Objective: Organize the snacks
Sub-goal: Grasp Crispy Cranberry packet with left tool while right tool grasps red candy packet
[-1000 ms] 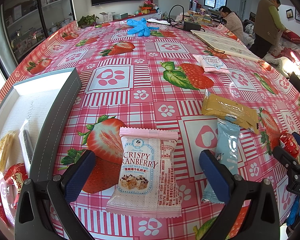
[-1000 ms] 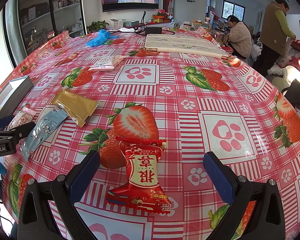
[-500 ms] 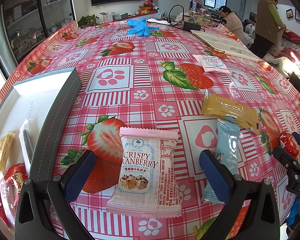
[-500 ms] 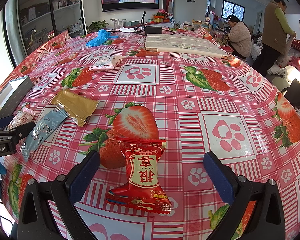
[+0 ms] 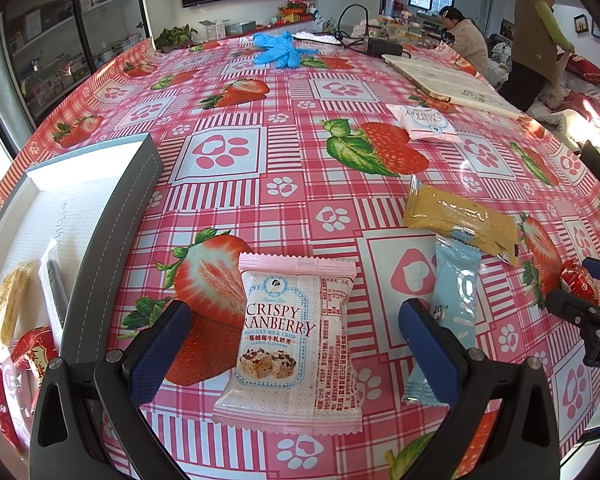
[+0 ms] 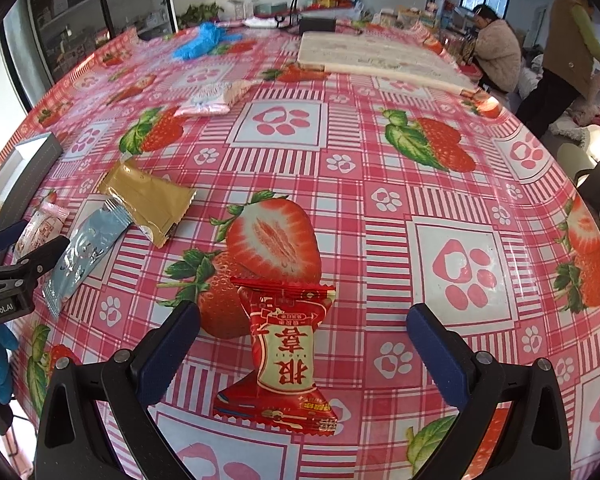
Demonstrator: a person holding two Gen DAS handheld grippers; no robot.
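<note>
A pink-and-white Crispy Cranberry pack (image 5: 292,360) lies flat on the strawberry tablecloth, between the spread fingers of my left gripper (image 5: 295,312), which is open and touches nothing. In the right wrist view a red candy (image 6: 286,356) lies between the fingers of my right gripper (image 6: 303,316), also open. Between the two grippers lie a light-blue packet (image 5: 452,300) (image 6: 86,248) and a gold packet (image 5: 460,216) (image 6: 148,200). A second pink pack (image 5: 428,122) (image 6: 212,100) lies farther out.
A grey-walled box (image 5: 112,232) at the left holds a yellow bar (image 5: 8,308), a dark stick in clear wrap (image 5: 56,284) and a red candy (image 5: 34,354). Blue gloves (image 5: 278,50) and a flat white mat (image 6: 360,52) lie at the far end. Two people are beyond the table's right side.
The right wrist view has shifted slightly, so the table's far end sits higher in frame; the red candy stays between the fingers. The left gripper and its pack have not moved.
</note>
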